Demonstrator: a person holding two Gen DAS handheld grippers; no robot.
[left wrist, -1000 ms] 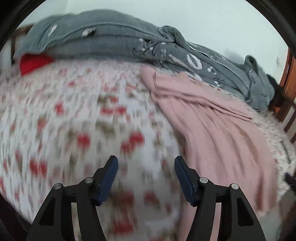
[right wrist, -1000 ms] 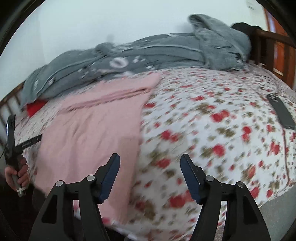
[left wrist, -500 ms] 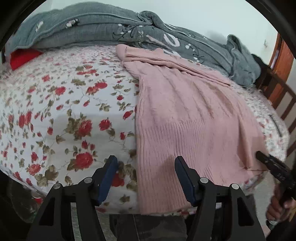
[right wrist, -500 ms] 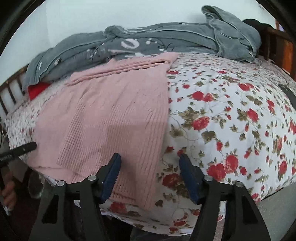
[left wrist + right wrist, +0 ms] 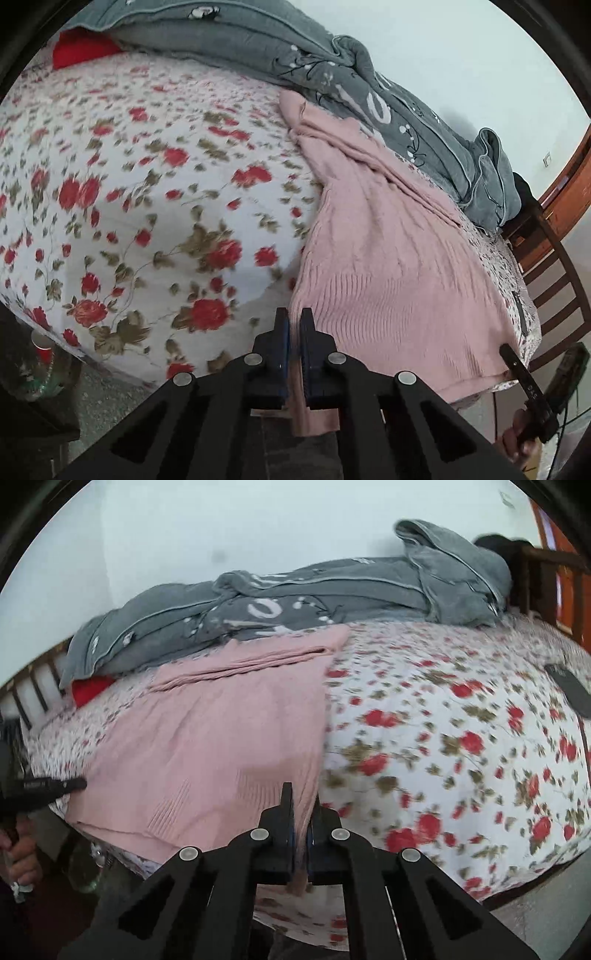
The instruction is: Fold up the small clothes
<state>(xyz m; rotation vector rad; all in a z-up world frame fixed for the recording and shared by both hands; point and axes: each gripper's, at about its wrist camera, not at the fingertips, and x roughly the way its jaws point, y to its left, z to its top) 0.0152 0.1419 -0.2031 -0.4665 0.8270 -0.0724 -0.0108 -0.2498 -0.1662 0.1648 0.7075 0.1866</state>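
A pink knitted garment [image 5: 388, 258] [image 5: 229, 738] lies flat on the flowered bed, its ribbed hem at the bed's near edge. My left gripper [image 5: 294, 325] is shut on the hem's left corner, with pink knit pinched between its blue pads and hanging below them. My right gripper [image 5: 301, 805] is shut on the hem's right corner, the fabric squeezed between its jaws. Each gripper shows at the edge of the other view, held by a hand: the right gripper [image 5: 524, 376] and the left gripper [image 5: 48, 784].
A grey quilt [image 5: 332, 74] [image 5: 295, 602] is heaped along the wall behind the garment, with a red cushion [image 5: 81, 50] beside it. A dark phone [image 5: 570, 694] lies on the flowered sheet [image 5: 129, 206] to the right. Wooden bed rails [image 5: 554, 280] stand at the bed's end.
Both grippers came down to the bed's near edge and closed on the two hem corners of the pink garment; half a second ago both stood open above it.
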